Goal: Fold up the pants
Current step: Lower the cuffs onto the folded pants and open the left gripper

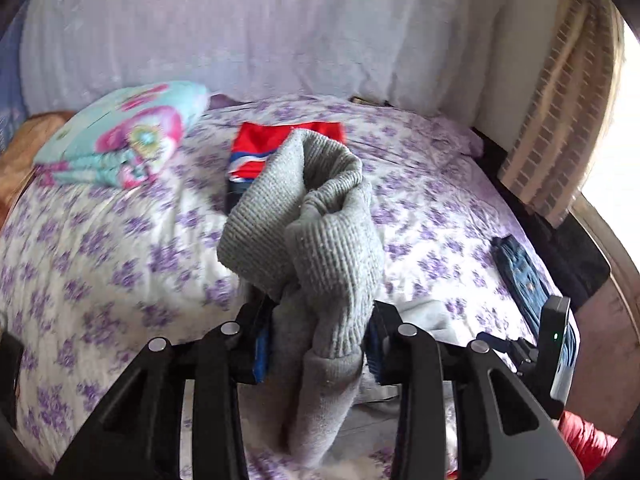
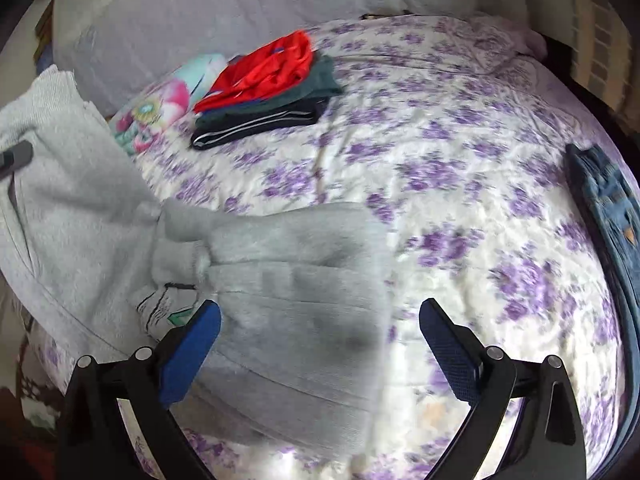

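The grey knit pants are bunched and held up by my left gripper, which is shut on their fabric, the ribbed cuff sticking up above the fingers. In the right wrist view the same grey pants hang from the left and spread over the bed in front of my right gripper. The right gripper is open, its blue pads apart, the left pad beside the cloth and not gripping it.
The bed has a white sheet with purple flowers. A stack of folded clothes with a red piece on top lies at the back. A turquoise floral pillow is at the left. Folded blue jeans lie at the right edge.
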